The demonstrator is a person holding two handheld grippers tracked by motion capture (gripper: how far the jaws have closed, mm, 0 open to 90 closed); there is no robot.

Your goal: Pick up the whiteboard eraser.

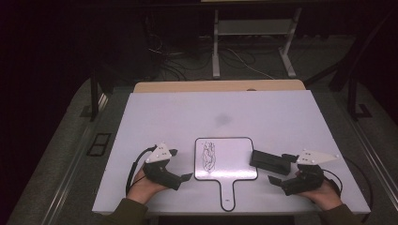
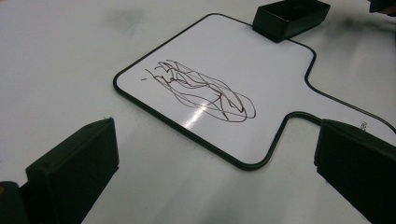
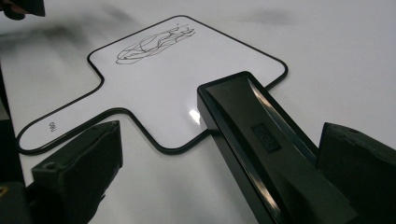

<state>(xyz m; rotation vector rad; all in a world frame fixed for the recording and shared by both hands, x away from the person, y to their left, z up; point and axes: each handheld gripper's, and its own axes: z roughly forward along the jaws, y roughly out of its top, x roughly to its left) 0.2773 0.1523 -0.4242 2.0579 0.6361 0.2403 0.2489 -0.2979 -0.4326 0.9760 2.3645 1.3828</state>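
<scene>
A broad white rectangular surface (image 1: 281, 117) is seen from the high view, with a small paddle-shaped whiteboard with a black rim and a short handle (image 1: 230, 164) laid flat near its front edge. A tangle of black marker scribble (image 1: 208, 156) is carried on the left half of the board. A black oblong block, apparently a felt eraser with a glossy plastic back (image 1: 270, 161), is lying just beside the board's right edge, touching or slightly overlapping its corner in the right gripper view.

The right claw (image 1: 284, 168) is held low at the eraser's near end, its jaws spread wide; in the right gripper view the eraser is seen lying between them, close against the right jaw, but no grip on it is shown. The left claw (image 1: 180, 164) is held just left of the board, jaws likewise apart and holding nothing, with bare surface between them in the left gripper view.

The work in hand is judged to be the picking up of the eraser so that the scribble can be wiped. Several risks are foreseen. The eraser's smooth back could slip if the jaws are closed off-centre or on its tapered end. The block could be pushed onto the board, shifting it. Once wiping begins, the light board could be dragged along unless it is steadied by the left claw.
</scene>
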